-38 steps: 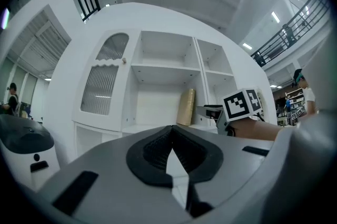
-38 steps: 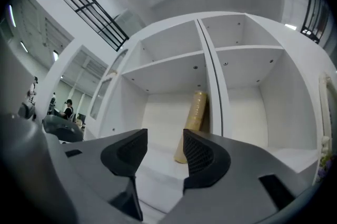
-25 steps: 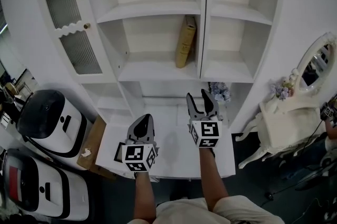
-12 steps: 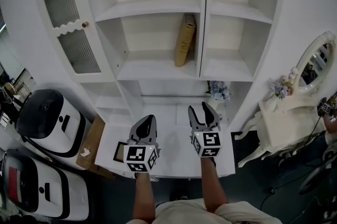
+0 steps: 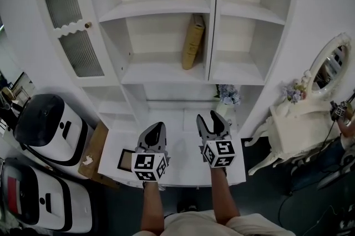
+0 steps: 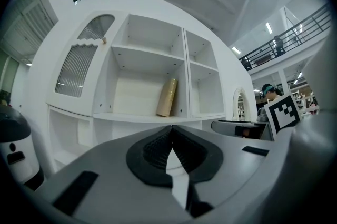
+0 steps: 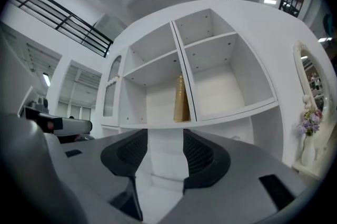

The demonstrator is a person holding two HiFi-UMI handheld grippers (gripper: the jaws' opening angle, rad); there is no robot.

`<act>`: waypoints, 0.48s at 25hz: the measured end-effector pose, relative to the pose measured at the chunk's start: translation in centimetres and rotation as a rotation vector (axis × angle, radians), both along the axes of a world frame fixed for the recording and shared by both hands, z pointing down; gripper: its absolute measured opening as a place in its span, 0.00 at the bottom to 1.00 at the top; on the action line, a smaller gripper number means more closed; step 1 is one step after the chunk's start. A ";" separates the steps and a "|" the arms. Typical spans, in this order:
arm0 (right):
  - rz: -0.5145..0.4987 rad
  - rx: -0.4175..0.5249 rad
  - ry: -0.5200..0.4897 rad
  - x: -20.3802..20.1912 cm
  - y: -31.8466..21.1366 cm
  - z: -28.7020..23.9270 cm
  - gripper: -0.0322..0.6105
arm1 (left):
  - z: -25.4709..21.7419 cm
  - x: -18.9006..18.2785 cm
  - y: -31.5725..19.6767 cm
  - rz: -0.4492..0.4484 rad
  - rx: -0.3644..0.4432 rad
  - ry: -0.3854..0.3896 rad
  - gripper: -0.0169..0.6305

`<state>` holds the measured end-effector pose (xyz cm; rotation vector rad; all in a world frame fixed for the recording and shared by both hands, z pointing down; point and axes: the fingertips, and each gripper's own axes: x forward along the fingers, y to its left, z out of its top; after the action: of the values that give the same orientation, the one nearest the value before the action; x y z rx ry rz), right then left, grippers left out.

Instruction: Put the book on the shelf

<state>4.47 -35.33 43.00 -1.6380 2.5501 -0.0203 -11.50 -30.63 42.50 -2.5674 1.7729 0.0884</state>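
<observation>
On the shelf (image 5: pixel 161 71), the book (image 5: pixel 193 42) leaned on the divider (image 5: pixel 212 19) for support; your left gripper (image 5: pixel 157 126) was closed, your right gripper (image 5: pixel 210 118) parted, both empty.

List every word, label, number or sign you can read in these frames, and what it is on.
No text can be read anywhere.
On the book, any spine lettering is too small to read.
The left marker cube and right marker cube carry only black-and-white square patterns, no letters.

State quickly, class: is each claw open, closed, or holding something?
Left claw: closed, empty.
Right claw: open, empty.
</observation>
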 end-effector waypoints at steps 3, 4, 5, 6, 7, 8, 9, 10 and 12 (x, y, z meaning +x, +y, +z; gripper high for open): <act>-0.010 0.003 -0.001 -0.1 0.3 -0.3 0.41 | 0.1 0.3 0.1 0.005 0.001 0.005 0.05; -0.008 0.008 0.010 -0.1 0.4 -0.5 0.41 | 0.0 0.4 0.1 0.006 0.002 0.005 0.05; -0.005 0.013 0.020 -0.1 0.6 -0.6 0.41 | 0.0 0.5 0.2 0.006 0.003 0.005 0.05; -0.005 0.017 0.026 -0.1 0.7 -0.8 0.41 | -0.1 0.6 0.3 0.005 0.004 0.005 0.05; -0.004 0.020 0.031 -0.1 0.9 -0.9 0.41 | -0.2 0.6 0.4 0.005 0.006 0.004 0.05; -0.003 0.024 0.039 -0.1 1.0 -1.0 0.41 | -0.3 0.7 0.5 0.004 0.008 0.003 0.05; -0.002 0.028 0.049 -0.1 1.2 -1.1 0.41 | -0.3 0.7 0.6 0.004 0.009 0.003 0.05; -0.003 0.029 0.055 -0.1 1.4 -1.1 0.41 | -0.3 0.8 0.7 0.003 0.010 0.004 0.05; -0.010 0.030 0.057 -0.2 1.6 -1.0 0.41 | -0.3 0.9 0.8 0.002 0.010 0.005 0.05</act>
<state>4.29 -33.76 41.98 -1.6381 2.5874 0.0642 -10.60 -29.83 42.24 -2.5644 1.7671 0.1034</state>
